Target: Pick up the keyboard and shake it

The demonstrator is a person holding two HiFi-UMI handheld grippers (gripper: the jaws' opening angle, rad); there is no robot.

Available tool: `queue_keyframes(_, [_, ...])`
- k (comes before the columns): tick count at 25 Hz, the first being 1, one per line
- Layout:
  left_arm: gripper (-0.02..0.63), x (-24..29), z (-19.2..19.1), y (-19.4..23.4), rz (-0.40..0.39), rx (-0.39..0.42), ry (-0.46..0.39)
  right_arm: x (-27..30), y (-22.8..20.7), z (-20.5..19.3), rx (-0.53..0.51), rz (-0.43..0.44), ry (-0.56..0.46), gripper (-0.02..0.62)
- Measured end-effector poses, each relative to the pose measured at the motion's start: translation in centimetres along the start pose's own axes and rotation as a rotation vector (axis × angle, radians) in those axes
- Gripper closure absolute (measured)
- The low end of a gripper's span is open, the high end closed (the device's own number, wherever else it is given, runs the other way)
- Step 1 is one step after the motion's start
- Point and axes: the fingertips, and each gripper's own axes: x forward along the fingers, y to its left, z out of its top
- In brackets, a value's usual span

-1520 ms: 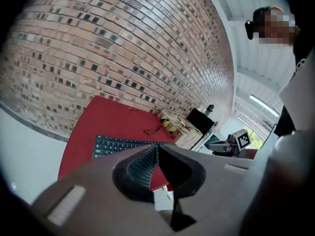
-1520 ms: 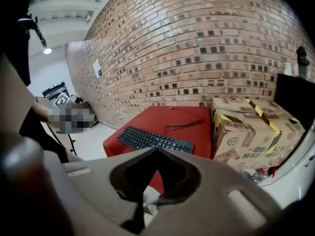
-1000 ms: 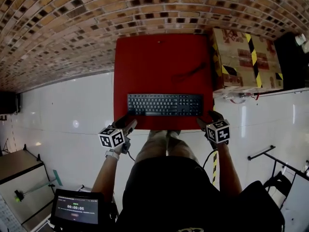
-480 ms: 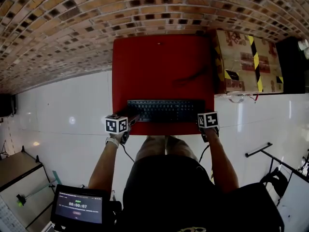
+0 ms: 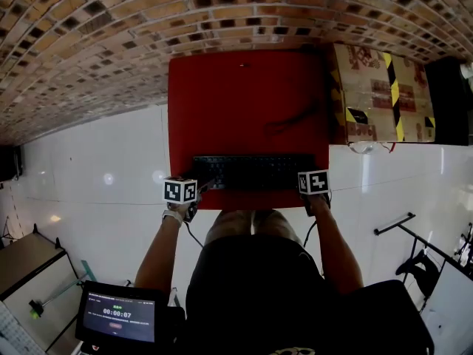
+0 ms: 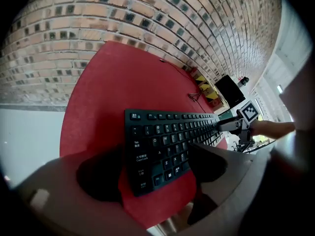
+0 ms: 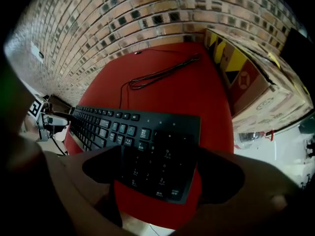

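A black keyboard (image 5: 251, 171) lies flat near the front edge of the red table (image 5: 244, 102). My left gripper (image 5: 198, 189) is at its left end. In the left gripper view the jaws are opening, and the keyboard's (image 6: 167, 141) left end lies between them without being pressed by the left gripper (image 6: 152, 173). My right gripper (image 5: 312, 183) is at the right end. In the right gripper view the number-pad end of the keyboard (image 7: 142, 141) sits between the wide jaws of the right gripper (image 7: 160, 173), untouched by the pads.
The keyboard's black cable (image 7: 157, 73) loops across the table behind it. A cardboard box (image 5: 377, 95) with yellow-black tape stands against the table's right side. A brick wall runs behind. A tablet (image 5: 118, 316) sits at the lower left on white floor.
Both grippers have moved forward from the table's front edge to the keyboard's two ends. The keyboard has not moved.
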Motion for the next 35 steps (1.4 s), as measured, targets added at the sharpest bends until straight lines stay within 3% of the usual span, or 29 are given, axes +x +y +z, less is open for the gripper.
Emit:
queue_keyframes(5, [0.178, 0.7, 0.7, 0.2, 0.02, -0.023, -0.011, 0.3, -0.1, -0.1, -0.02, 0.013, 0.007, 0.129])
queue_keyframes(11, [0.295, 0.3, 0.7, 1.3, 0.074, -0.06, -0.013, 0.0, -0.2, -0.2, -0.028, 0.019, 0.01, 0.141])
queue_keyframes(19, [0.284, -0.5, 0.4, 0.3, 0.136, -0.018, -0.081, -2.7, -0.5, -0.2, -0.061, -0.039, -0.095, 0.198])
queue_keyframes(24, [0.287, -2.9, 0.8, -1.1, 0.162, -0.019, -0.187, -5.9, -0.1, 1.8, -0.12, -0.085, -0.22, 0.244])
queue_keyframes(35, [0.287, -9.3, 6.2, -4.7, 0.235, 0.075, -0.45, -13.2, 0.8, 5.7, -0.151, -0.106, -0.454, 0.245])
